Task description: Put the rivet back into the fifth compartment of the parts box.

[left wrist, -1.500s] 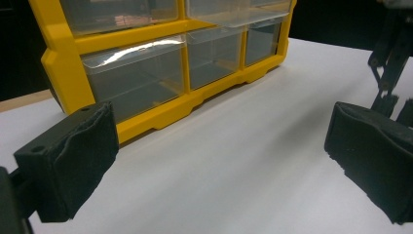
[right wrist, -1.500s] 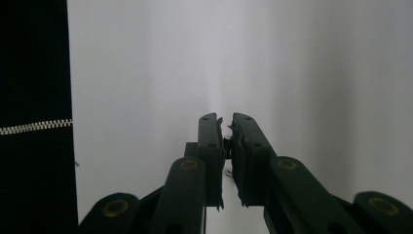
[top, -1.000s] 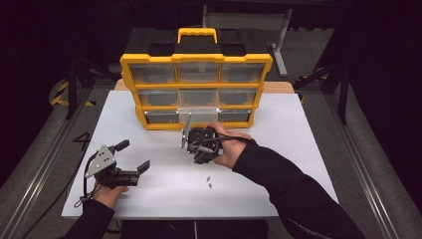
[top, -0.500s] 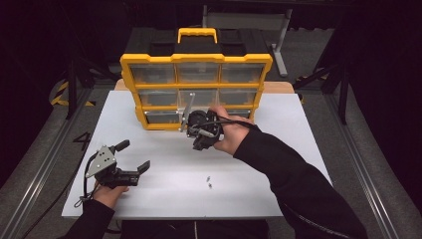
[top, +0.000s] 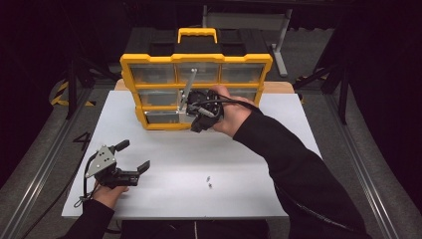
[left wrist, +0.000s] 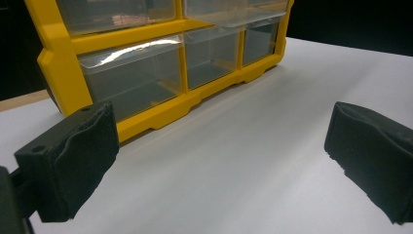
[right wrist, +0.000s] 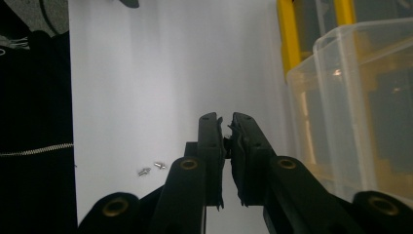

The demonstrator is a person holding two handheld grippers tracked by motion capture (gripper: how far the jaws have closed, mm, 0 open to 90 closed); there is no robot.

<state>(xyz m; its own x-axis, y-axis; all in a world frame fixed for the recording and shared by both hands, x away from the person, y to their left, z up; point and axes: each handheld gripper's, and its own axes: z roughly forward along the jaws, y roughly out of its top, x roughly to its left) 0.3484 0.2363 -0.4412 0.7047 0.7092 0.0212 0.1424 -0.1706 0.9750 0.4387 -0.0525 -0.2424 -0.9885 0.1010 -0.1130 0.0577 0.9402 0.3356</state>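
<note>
The right gripper (top: pixel 195 115), jaws pressed together on something too small to tell, is up at the organizer (top: pixel 149 69) beside a pulled-out drawer (right wrist: pixel 360 107), so next seems a release over it, while two screws (top: pixel 208 181) wait near and the left gripper (top: pixel 132 156) rests spread.

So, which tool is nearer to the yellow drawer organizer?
The right. The right tool is up against the front of the yellow drawer organizer, jaws together, beside a pulled-out clear drawer. The left tool rests open on the white table, well short of it.
</note>
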